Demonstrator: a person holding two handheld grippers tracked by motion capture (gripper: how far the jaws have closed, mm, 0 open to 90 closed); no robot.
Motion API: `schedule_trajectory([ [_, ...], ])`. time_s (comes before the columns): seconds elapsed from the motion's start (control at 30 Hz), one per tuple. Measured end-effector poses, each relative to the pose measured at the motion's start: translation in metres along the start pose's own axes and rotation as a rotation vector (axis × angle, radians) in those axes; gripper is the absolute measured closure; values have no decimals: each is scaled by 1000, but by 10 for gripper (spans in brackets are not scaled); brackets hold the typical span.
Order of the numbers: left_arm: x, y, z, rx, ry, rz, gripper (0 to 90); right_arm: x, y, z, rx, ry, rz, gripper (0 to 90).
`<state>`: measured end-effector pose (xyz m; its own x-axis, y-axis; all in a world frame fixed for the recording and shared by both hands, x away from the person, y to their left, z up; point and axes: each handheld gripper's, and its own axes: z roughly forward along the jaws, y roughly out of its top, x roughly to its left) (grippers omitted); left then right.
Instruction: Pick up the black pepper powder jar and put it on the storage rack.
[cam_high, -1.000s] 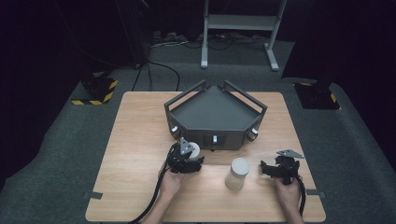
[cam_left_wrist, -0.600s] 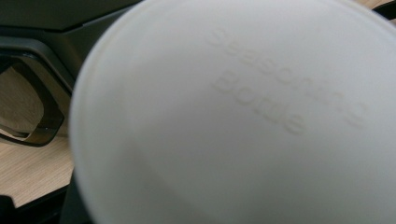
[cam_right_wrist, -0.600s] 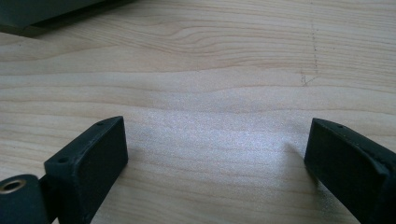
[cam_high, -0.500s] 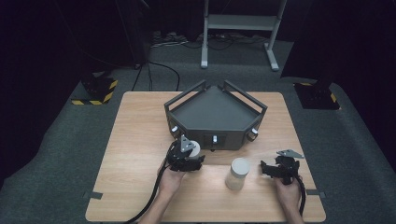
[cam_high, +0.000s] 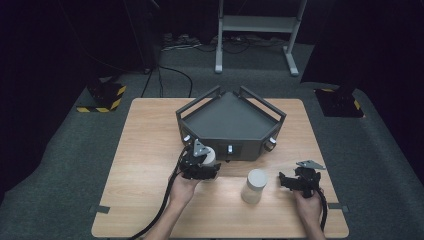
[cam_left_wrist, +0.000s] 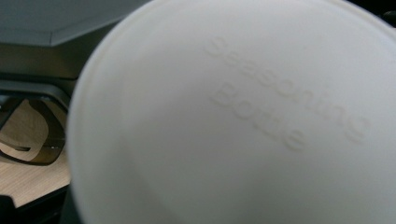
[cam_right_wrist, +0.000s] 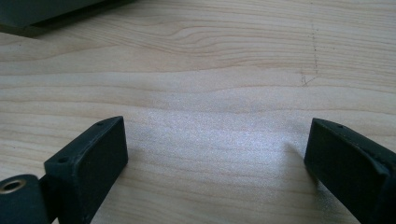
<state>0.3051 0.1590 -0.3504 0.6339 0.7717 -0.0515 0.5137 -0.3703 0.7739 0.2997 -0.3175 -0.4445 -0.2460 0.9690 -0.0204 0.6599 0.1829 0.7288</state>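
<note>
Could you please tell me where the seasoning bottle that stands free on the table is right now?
In the high view, the free-standing bottle stands upright on the table, between the left gripper and right gripper, just before the dark tray.

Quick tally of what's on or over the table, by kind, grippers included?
White seasoning bottles: 2, one held by the left hand-held gripper at, one standing on the table at
Dark tray: 1
Hand-held grippers: 2, right one open
Total: 5

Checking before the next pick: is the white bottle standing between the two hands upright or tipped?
Upright. The white bottle stands on its base on the table, round top facing up, in the high view.
</note>
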Motion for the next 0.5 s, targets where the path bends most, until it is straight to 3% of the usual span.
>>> schedule_trajectory([
  [0.5, 9, 28, -13, 13, -54, -18, 338, 0, 0, 0, 0, 0, 0, 56],
])
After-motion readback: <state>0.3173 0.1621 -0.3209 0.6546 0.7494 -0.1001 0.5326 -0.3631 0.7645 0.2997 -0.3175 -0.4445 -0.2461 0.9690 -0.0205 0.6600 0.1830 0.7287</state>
